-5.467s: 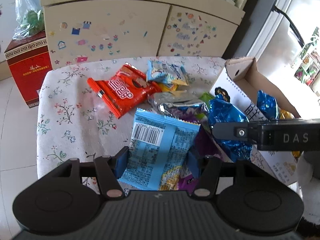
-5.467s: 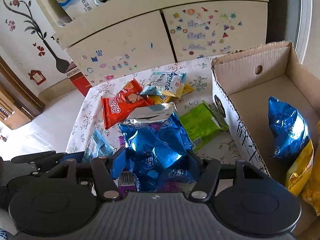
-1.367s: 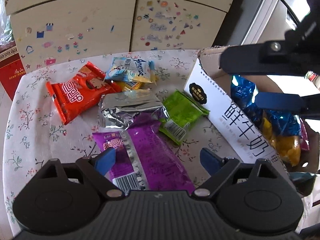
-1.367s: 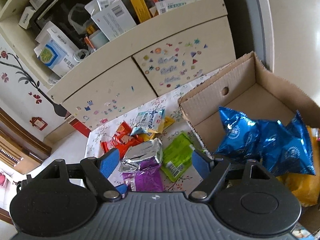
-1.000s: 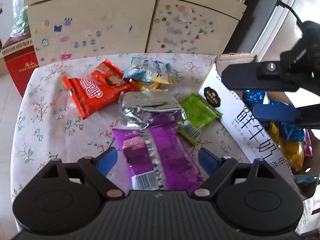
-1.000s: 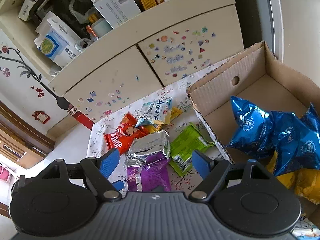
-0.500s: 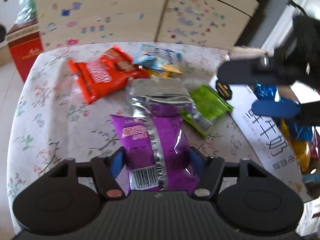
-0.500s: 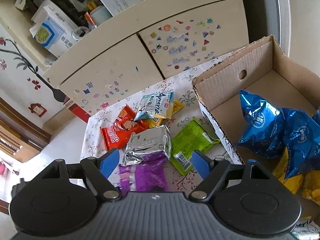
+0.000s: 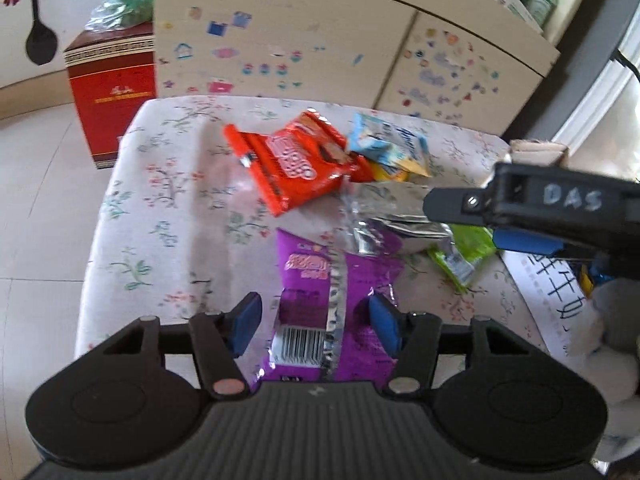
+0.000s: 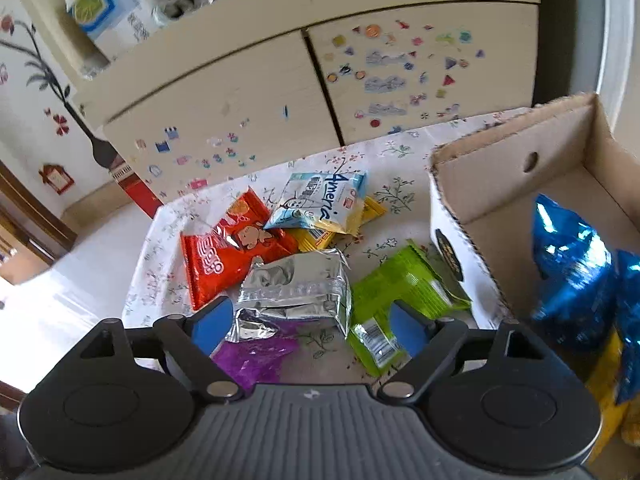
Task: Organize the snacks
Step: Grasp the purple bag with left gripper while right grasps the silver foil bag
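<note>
1. I am seeing the left gripper [image 9: 316, 320] closing around the purple bag [image 9: 332, 300], where a second ago its jaws were standing wide over it. The right pad is denting the bag's edge; the left pad is just clear, so nothing is gripped yet.
2. I am keeping the right gripper [image 10: 304, 326] wide and opening further over the silver pack [image 10: 296, 292] and green pack [image 10: 396, 296], holding nothing.
3. The box [image 10: 500, 184], stiff corrugated card, is sitting at the cloth's right edge with crinkly blue bags [image 10: 572, 276] inside.
4. I am judging the purple bag's slick, puffy film likely to squirt out of a narrow pinch.
5. The silver pack's corner is overlapping the purple bag, so lifting may drag it along.
6. The red pack [image 9: 296, 164] is lying flat, glossy, beyond both.
</note>
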The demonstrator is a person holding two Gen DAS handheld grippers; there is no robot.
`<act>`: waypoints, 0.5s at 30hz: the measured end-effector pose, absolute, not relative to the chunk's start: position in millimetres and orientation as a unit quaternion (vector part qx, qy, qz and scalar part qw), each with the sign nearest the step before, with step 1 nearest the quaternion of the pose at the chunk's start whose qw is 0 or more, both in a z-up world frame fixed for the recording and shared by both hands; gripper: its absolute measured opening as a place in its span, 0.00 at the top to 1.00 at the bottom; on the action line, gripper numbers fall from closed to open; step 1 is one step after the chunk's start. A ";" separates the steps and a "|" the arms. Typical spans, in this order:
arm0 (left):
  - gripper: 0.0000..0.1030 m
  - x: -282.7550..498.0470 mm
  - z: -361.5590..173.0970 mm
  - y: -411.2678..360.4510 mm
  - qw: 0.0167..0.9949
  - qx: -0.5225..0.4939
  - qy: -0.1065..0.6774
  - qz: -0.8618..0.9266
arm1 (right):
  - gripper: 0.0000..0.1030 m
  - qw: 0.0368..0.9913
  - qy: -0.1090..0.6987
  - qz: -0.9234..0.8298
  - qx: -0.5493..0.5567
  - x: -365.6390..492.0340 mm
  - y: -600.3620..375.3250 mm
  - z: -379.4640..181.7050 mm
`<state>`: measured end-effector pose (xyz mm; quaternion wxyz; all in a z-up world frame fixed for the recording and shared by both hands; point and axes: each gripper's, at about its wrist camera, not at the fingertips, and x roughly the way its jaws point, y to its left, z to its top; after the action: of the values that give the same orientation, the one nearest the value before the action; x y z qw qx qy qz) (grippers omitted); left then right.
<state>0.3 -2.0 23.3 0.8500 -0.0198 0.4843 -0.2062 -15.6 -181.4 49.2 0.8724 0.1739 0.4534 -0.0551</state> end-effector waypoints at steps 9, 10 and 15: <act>0.44 1.4 17.8 2.5 0.841 -0.031 0.487 -0.235 | 0.13 0.876 0.465 -0.046 0.115 7.0 -156.3 31.6; 0.42 0.8 18.0 0.0 0.841 -0.023 0.484 -0.240 | 0.13 0.876 0.467 -0.047 0.110 8.6 -154.2 29.8; 0.28 0.2 16.2 -8.3 0.840 -0.007 0.482 -0.251 | 0.15 0.874 0.476 -0.055 0.086 12.1 -148.8 20.1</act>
<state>0.2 -8.3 16.2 0.8396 -0.0070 0.4817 -0.2509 12.1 -148.8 20.1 0.8738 0.0863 0.4755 -0.0545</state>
